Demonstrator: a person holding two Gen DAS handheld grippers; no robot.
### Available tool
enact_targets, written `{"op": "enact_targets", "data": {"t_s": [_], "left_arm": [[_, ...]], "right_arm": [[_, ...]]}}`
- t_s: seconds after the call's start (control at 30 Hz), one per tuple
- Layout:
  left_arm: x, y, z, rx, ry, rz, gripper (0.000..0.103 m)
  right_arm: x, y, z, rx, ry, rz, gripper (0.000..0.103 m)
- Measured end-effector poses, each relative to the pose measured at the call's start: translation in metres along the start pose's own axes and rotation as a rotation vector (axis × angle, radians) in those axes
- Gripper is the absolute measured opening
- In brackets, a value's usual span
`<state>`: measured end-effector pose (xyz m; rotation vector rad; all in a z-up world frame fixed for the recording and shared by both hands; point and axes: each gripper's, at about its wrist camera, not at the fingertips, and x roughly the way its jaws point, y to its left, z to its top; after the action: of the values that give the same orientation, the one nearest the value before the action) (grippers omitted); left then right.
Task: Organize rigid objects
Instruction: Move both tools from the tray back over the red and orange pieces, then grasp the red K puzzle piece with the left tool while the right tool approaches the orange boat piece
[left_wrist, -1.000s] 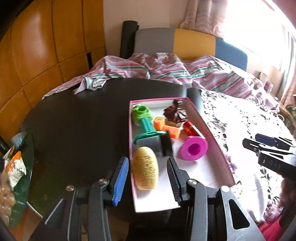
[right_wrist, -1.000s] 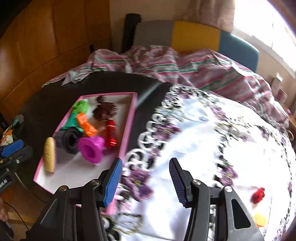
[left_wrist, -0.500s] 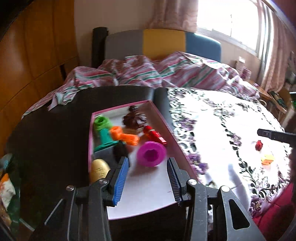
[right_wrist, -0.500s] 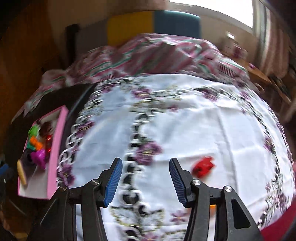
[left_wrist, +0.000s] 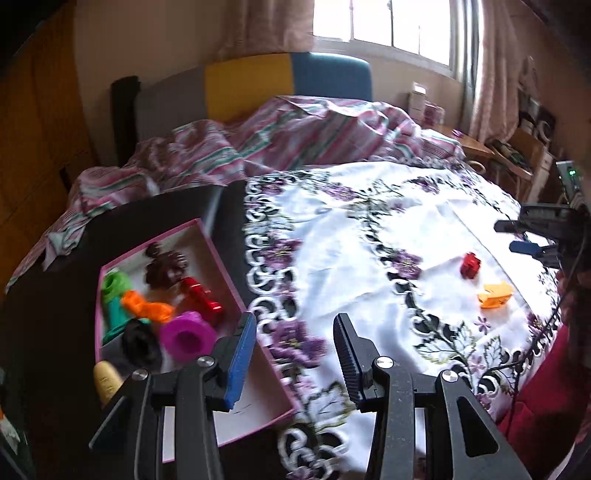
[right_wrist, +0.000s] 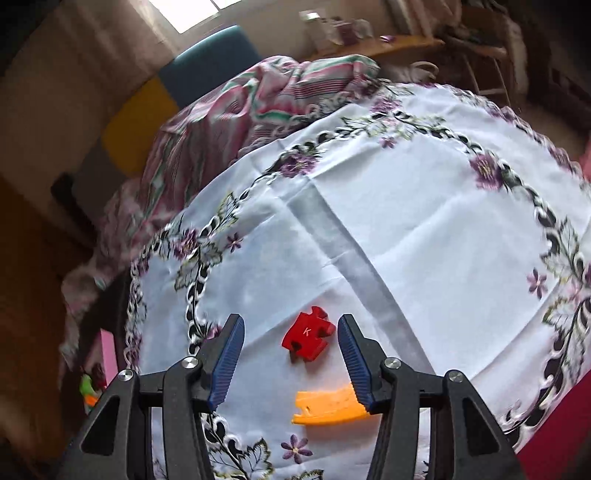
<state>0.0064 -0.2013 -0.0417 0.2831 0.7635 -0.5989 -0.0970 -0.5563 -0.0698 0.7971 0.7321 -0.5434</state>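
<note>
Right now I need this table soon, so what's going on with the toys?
A person is sorting small plastic toys into the pink-rimmed cardboard box. The right tool hangs open over the red puzzle-shaped piece, with the orange plastic piece loose beside it on the embroidered tablecloth. The left tool is open and empty.

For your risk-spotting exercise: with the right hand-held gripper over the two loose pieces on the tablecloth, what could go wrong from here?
1. The red puzzle piece lies flat and thin between the open right hand-held gripper; the pads may slide over it or pinch the tablecloth.
2. The orange piece lies close by and could get knocked.
3. The pink box is already crowded at one end, so a dropped piece may bounce off.
</note>
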Motion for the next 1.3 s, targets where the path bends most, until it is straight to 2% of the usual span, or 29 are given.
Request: {"op": "enact_targets", "data": {"t_s": [0.07, 0.3, 0.53, 0.7, 0.93, 1.13, 1.3], "left_arm": [[0.004, -0.011, 0.003, 0.023, 0.007, -0.014, 0.044], [0.024, -0.045, 0.01, 0.079, 0.037, -0.057, 0.044], [0.047, -0.076, 0.014, 0.13, 0.075, -0.088, 0.044], [0.067, -0.092, 0.019, 0.136, 0.109, -0.113, 0.044], [0.092, -0.124, 0.035, 0.147, 0.153, -0.207, 0.044], [0.118, -0.168, 0.048, 0.209, 0.185, -0.303, 0.044], [0.138, -0.202, 0.061, 0.281, 0.192, -0.353, 0.044]], "right_arm": [[-0.006, -0.005, 0.002, 0.032, -0.037, 0.025, 0.053], [-0.013, -0.014, 0.004, 0.089, -0.076, 0.11, 0.053], [-0.016, -0.023, 0.004, 0.135, -0.093, 0.153, 0.053], [-0.019, -0.025, 0.004, 0.147, -0.117, 0.153, 0.053], [-0.021, -0.032, 0.004, 0.189, -0.131, 0.191, 0.053], [-0.023, -0.032, 0.004, 0.193, -0.133, 0.221, 0.053], [-0.022, -0.034, 0.004, 0.204, -0.125, 0.245, 0.053]]}}
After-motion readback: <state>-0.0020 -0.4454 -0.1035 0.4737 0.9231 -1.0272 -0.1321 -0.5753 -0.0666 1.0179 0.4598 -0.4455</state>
